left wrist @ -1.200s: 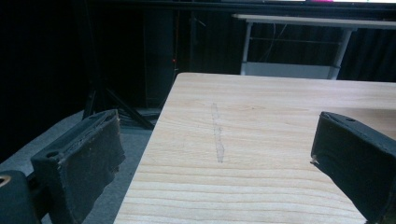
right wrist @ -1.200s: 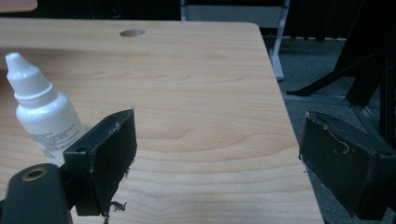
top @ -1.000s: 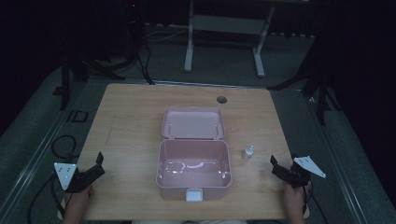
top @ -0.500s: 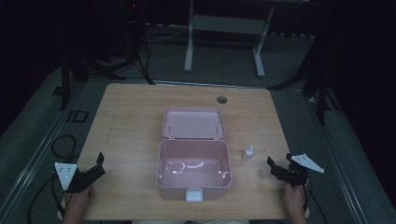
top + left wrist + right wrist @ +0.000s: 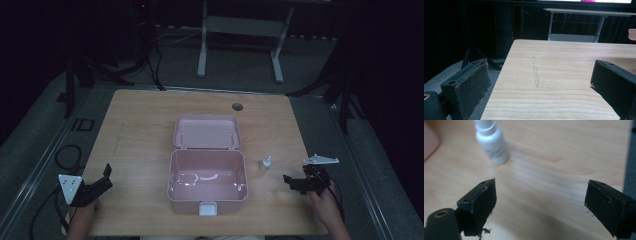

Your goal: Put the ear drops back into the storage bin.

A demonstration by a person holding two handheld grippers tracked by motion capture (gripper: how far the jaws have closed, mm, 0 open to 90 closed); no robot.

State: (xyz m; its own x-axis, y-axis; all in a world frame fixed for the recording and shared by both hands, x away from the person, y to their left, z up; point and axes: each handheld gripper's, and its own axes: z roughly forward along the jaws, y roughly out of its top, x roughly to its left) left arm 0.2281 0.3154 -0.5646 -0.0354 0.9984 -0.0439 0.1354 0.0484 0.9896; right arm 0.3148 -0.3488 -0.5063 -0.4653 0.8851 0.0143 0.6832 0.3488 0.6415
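— Right gripper? Jaws wide apart, holding nothing; small white bottle upright at 11 o'clock, blurred close up.
— From above: bottle just right of pink box on worktop. Left gripper gaping, empty.

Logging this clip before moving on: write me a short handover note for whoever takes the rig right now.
Left gripper: open, holding nothing, near the table's front left corner.
Right gripper: open, holding nothing, pointed toward the small white bottle, not touching it.
Pink box: mid-table, lid open and laid back.
Done: box opened.
Left: the bottle stands upright on the table right of the box; probably grasp it and put it in the box.
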